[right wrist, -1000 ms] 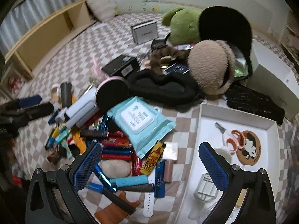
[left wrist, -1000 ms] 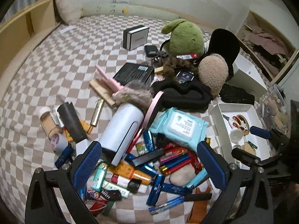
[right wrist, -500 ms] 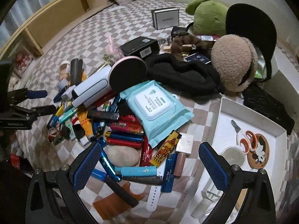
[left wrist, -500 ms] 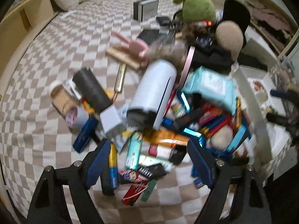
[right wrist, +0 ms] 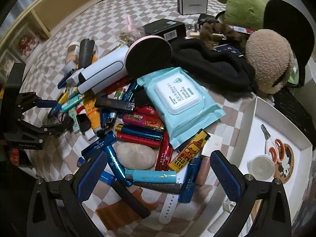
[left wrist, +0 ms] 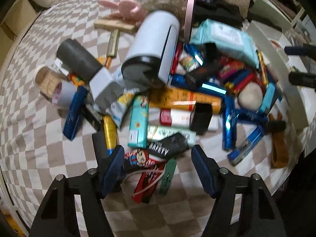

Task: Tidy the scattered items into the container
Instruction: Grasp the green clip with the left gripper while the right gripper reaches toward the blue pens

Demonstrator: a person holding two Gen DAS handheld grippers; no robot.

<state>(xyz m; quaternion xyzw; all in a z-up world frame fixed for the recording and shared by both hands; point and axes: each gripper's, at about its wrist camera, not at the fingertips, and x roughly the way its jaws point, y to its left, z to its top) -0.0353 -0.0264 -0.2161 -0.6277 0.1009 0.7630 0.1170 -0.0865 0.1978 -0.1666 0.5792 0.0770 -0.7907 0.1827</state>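
Most of the job is left, we judge: the heap of lighters and tubes [right wrist: 138, 122] sprawls mid-frame on the bed [right wrist: 94, 25], while the white tray [right wrist: 254, 118] at right holds only a few bits — scissors, a cup. Our left tool [left wrist: 158, 158] and right tool [right wrist: 158, 169] gape open, empty.

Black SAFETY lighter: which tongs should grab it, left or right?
Left, probably. The left tongs are open with the black SAFETY lighter right at their tips. The right tongs, also open, sit across the pile, beside the white tray.
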